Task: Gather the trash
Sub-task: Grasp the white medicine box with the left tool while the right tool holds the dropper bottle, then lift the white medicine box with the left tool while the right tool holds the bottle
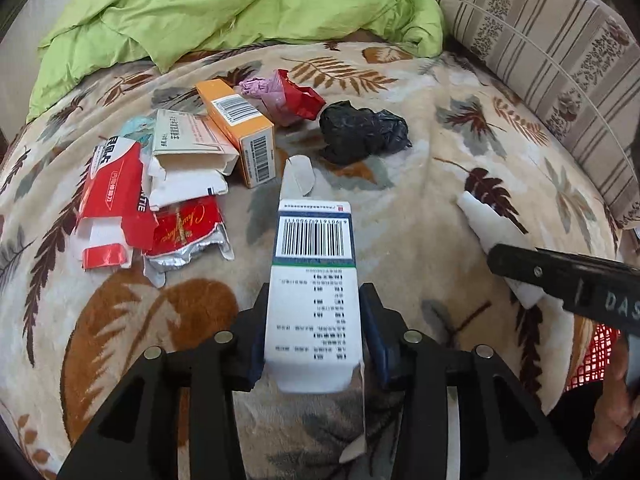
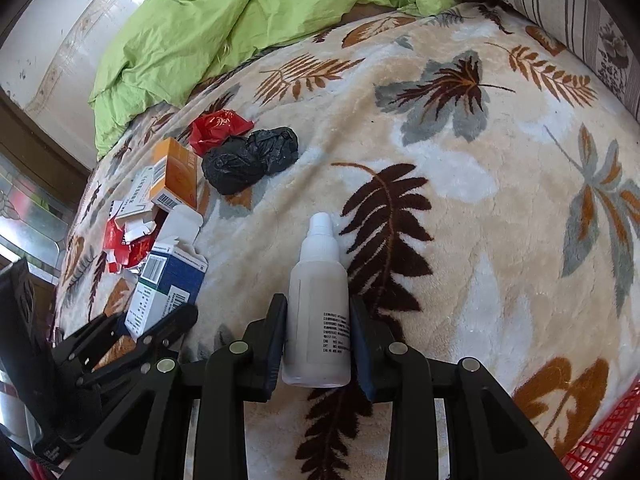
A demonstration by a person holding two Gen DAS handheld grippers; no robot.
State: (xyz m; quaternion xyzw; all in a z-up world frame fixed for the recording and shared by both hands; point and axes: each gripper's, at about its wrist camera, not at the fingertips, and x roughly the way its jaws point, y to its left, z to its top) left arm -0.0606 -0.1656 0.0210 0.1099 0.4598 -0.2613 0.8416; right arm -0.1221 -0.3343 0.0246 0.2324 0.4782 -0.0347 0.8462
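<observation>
A white and blue carton (image 1: 314,240) with a barcode sits between the jaws of my left gripper (image 1: 314,336), whose pads press on its two sides; its open flap points away from me. The right wrist view shows the same carton (image 2: 168,280) at the left in that gripper (image 2: 152,316). My right gripper (image 2: 318,320) is shut on a white plastic bottle (image 2: 318,280), cap pointing forward, just above the leaf-patterned blanket (image 2: 480,160). More trash lies beyond: an orange box (image 1: 240,132), a crumpled black bag (image 1: 360,132), a red wrapper (image 1: 300,100) and torn red cartons (image 1: 116,192).
A green quilt (image 1: 200,8) is bunched at the far side of the bed. A striped pillow (image 1: 540,52) lies along the right. A red mesh basket (image 2: 600,440) shows at the lower right edge. A torn white box (image 1: 188,148) and a foil packet (image 1: 184,236) lie in the pile.
</observation>
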